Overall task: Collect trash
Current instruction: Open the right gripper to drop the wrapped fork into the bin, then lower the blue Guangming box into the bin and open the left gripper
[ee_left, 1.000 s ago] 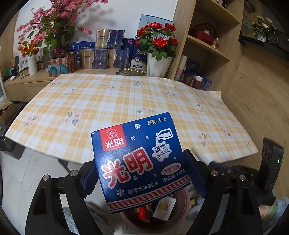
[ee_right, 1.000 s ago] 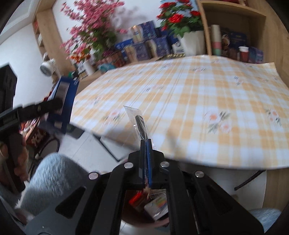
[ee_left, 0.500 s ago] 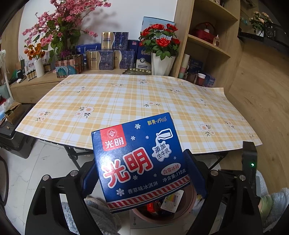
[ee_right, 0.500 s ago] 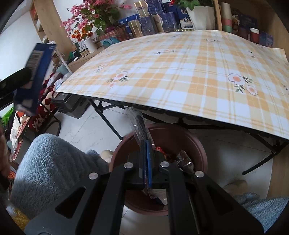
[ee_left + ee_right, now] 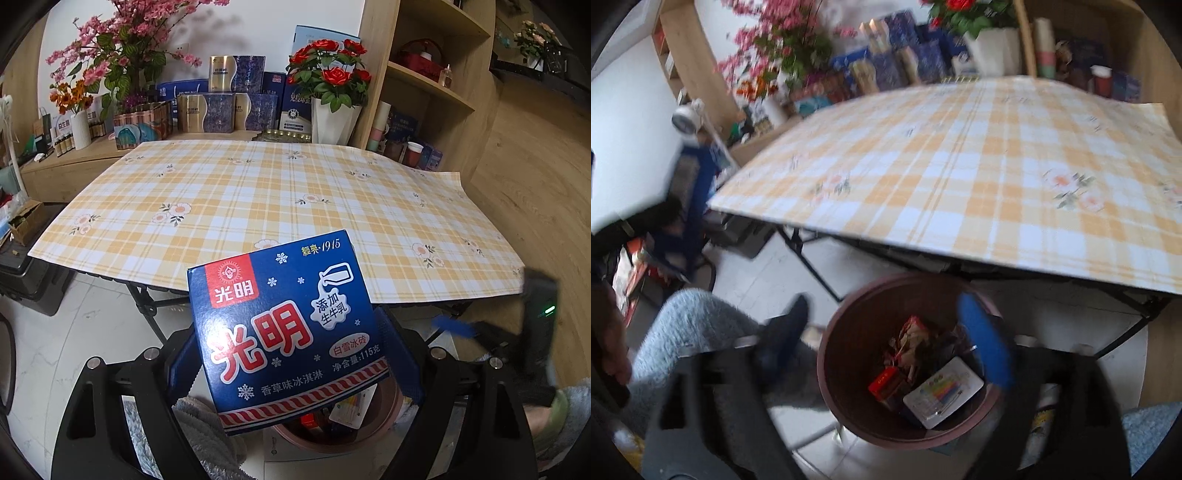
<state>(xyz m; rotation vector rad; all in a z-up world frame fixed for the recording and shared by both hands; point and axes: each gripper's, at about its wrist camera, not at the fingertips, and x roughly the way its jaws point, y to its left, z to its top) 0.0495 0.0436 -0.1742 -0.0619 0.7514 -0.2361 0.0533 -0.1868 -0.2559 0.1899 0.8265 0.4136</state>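
Observation:
My left gripper (image 5: pixel 291 356) is shut on a blue ice cream box (image 5: pixel 284 325), its pads pressing the box's two sides. The box hangs tilted above a brown waste bin (image 5: pixel 391 417) on the floor. In the right wrist view the same bin (image 5: pixel 838 369) lies straight below my right gripper (image 5: pixel 882 343). Its jaws are opening and stand wide with nothing between them; the picture is blurred. Wrappers and a white card pack (image 5: pixel 943 393) lie in the bin. The box (image 5: pixel 698 206) also shows at the left there.
A folding table with a yellow checked cloth (image 5: pixel 280 199) stands just beyond the bin, its black legs (image 5: pixel 809 266) close by. A person's grey fuzzy sleeve (image 5: pixel 690 332) is at the lower left. Shelves, boxes and flower vases line the far wall.
My right gripper was shut on a clear wrapper; its jaws now stand wide and the wrapper is gone from between them. The left gripper still holds the box.

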